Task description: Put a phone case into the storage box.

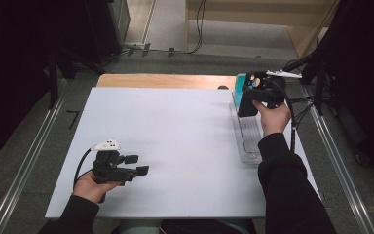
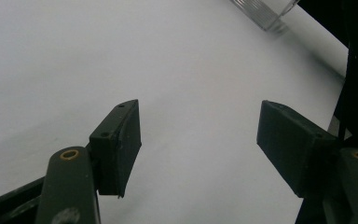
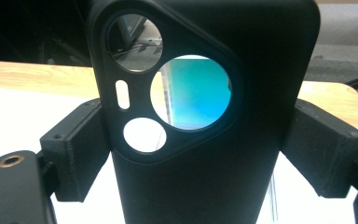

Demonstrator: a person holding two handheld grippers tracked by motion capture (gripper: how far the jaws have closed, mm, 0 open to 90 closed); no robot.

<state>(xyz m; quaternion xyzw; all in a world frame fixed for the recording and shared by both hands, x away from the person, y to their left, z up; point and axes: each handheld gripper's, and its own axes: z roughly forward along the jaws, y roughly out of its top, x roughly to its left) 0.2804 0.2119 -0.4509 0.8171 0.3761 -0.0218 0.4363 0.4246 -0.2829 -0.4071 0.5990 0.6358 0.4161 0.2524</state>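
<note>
The black phone case (image 3: 205, 140), with round camera cutouts, stood upright, clamped by its sides, above what seemed the far end of the clear tray (image 1: 247, 139).

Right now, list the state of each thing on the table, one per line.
Black phone case: empty, camera cutouts see-through, held upright, clamped at its side edges.
Right gripper: jaws shut on the black phone case, held above the clear tray.
Left gripper: jaws open, nothing between them, low over the white table.
Clear tray: lying flat along the table's right edge.
Teal item: at the tray's far end, partly hidden.
</note>
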